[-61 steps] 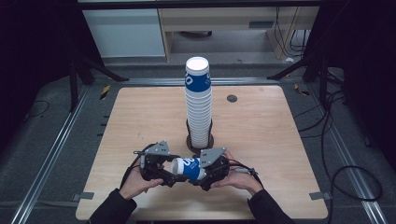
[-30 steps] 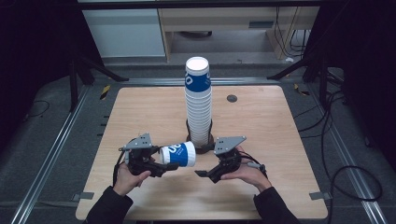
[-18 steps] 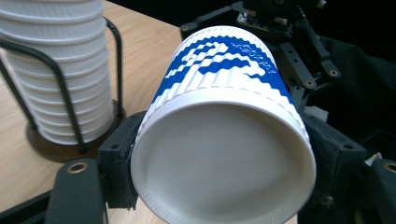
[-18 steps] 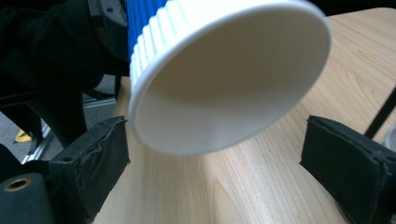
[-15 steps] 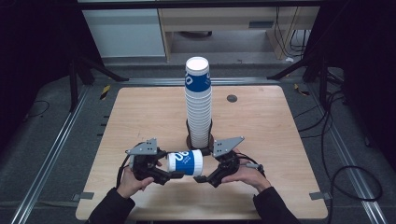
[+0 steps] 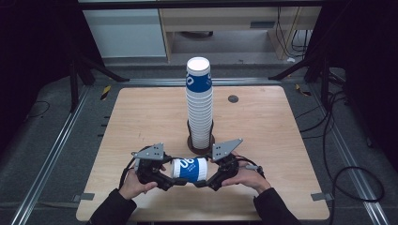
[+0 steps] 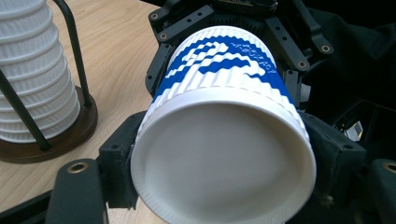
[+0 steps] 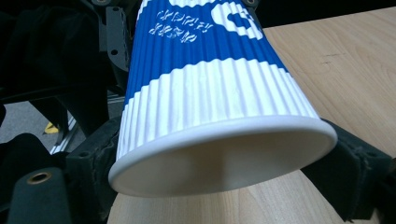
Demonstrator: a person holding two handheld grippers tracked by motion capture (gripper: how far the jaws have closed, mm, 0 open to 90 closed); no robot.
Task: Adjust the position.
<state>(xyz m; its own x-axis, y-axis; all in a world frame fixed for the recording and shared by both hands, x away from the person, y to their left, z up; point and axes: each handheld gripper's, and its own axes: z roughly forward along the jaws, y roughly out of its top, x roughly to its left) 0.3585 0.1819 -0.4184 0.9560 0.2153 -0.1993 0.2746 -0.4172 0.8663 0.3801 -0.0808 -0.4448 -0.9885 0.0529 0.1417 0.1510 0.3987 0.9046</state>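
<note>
cup: long axis level, spanning both claws; base left, rim right
left claw: clamped on base
right claw: jaws just closing onto rim end

A blue-and-white paper cup lies on its side near the table's near edge, between the left gripper and the right gripper, whose jaws have just been closing on its end. Just beyond, a tall cup stack stands upright in a dark holder.
</note>
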